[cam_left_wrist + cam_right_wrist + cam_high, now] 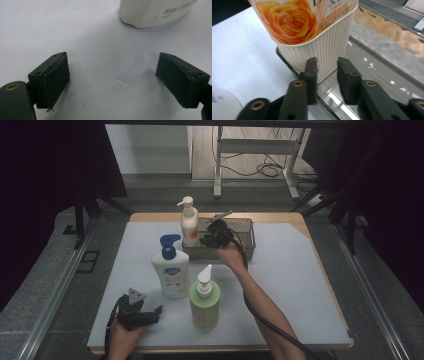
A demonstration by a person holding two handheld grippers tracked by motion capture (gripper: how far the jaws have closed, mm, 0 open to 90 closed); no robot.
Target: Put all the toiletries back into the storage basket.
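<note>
While grippers idle: pump bottles (171, 270) three | metal tray (247, 245) one

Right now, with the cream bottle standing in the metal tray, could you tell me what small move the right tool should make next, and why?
Probably draw the right tool straight back from the cream bottle. The bottle stands upright in the corner of the metal tray, and the jaws sit slightly apart in front of its ribbed base without pinching it, so it looks placed and released.

Left gripper (113, 80) jaws wide apart; white bottle (152, 12) base ahead.
</note>
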